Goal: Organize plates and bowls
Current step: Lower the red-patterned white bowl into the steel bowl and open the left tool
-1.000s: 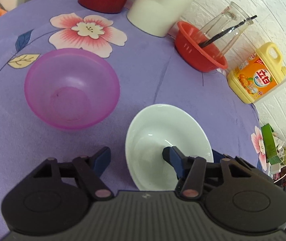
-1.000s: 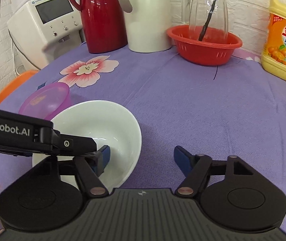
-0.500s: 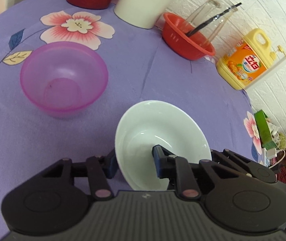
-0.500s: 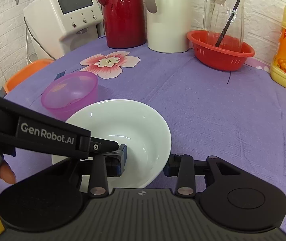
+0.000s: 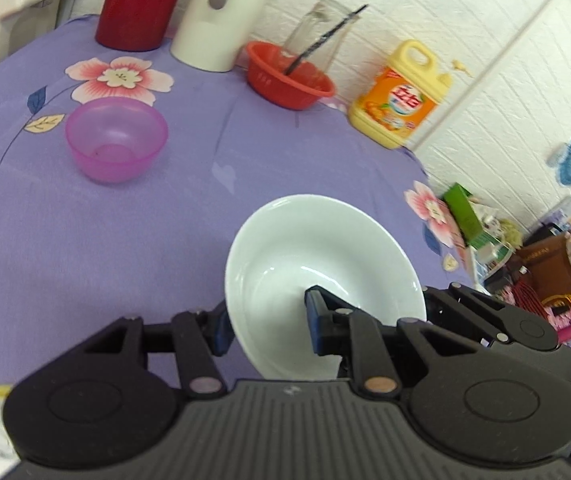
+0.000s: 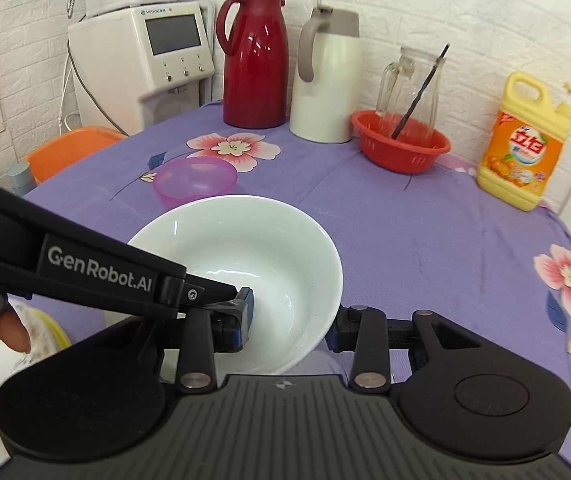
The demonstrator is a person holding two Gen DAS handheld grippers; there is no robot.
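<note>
Low in the centre of both views sits the white bowl (image 5: 325, 276), glossy and deep, apparently ceramic. It looks raised off the purple tablecloth (image 5: 85, 240), though I cannot be sure its base is clear. Both tongs have hold of it at the rim. The left gripper (image 5: 269, 320) is narrowed onto the near-left wall, one blue pad inside the bowl and the other outside. The right gripper (image 6: 291, 322) does the same on the near-right wall, its left finger inside and its right finger just outside the rim.

I judge the bowl to be stiff, fairly heavy for its size, slick with glaze and liable to chip or break if it slips. A pinch across the thin wall is the sensible hold, and two opposed grips should stop it swinging.

Further up and to the left stands the pink bowl (image 6: 196, 179), translucent plastic, probably light and forgiving, well apart from the white one.

Beyond it, along the upper edge, are a red thermos (image 6: 255, 60), a white jug (image 6: 327, 80), a red basket (image 6: 403, 148) holding a glass pitcher (image 6: 409, 80), and a detergent bottle (image 6: 525, 144) at the right.
</note>
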